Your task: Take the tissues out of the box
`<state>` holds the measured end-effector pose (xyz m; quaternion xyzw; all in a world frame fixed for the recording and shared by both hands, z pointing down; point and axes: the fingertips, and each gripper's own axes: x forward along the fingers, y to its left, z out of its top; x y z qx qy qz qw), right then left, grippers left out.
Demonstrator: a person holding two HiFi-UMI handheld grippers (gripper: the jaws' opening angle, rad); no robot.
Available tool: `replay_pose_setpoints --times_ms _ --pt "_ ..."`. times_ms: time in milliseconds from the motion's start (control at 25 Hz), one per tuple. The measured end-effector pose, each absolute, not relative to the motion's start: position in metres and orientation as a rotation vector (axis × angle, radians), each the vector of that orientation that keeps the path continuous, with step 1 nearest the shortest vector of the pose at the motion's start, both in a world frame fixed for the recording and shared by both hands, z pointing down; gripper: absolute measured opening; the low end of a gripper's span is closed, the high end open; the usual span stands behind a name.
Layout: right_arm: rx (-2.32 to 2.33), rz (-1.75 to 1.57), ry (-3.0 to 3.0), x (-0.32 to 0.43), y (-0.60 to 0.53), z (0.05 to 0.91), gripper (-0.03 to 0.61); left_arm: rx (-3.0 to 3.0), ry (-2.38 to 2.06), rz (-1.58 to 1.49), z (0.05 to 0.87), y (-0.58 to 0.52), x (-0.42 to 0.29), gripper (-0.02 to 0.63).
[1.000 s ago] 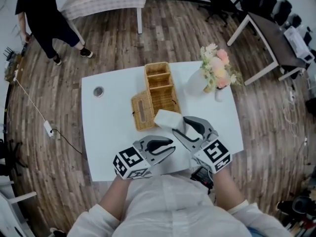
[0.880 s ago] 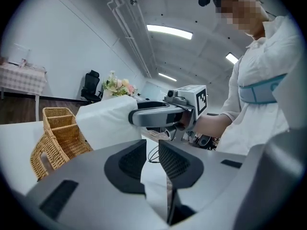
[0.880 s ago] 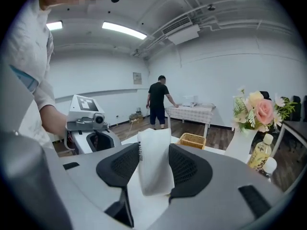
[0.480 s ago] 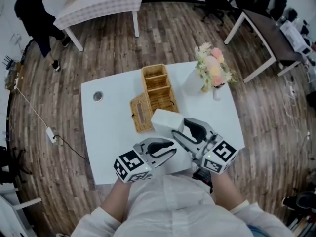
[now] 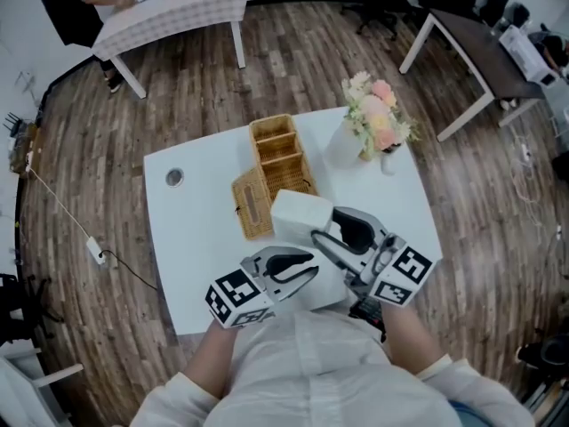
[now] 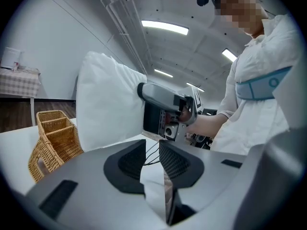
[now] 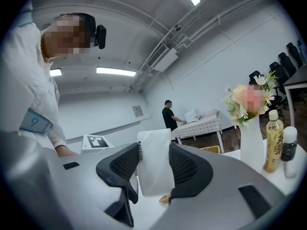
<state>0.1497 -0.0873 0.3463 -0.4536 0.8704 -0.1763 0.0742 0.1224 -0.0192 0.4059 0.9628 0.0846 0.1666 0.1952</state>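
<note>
A white tissue pack [image 5: 298, 214] hangs above the white table [image 5: 196, 238], just in front of the wicker box [image 5: 280, 154]. My right gripper [image 5: 318, 229] is shut on it; in the right gripper view the pack [image 7: 154, 174] sits pinched between both pads. The left gripper view shows the same pack [image 6: 108, 107] lifted beside the wicker box [image 6: 53, 138]. My left gripper [image 5: 298, 265] hovers low near the table's front edge, to the left of the right one. Its jaws stand together with nothing between them [image 6: 152, 150].
The box's wicker lid [image 5: 255, 205] leans against its left side. A vase of flowers [image 5: 360, 136] and small bottles [image 7: 273, 147] stand at the table's right rear. A small round disc [image 5: 174, 177] lies at the left rear. A person [image 5: 76, 12] stands far off by a checked table.
My right gripper has risen and rolled with the tissue pack in it. The left gripper has stayed put. The distant person has moved towards the top left.
</note>
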Motion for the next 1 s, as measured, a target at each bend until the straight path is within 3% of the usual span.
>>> replay_pose_setpoints --times_ms 1000 --pt "-1.287 -0.542 2.610 0.162 -0.077 0.329 0.218 2.708 0.286 0.479 0.399 -0.004 0.134 0.081"
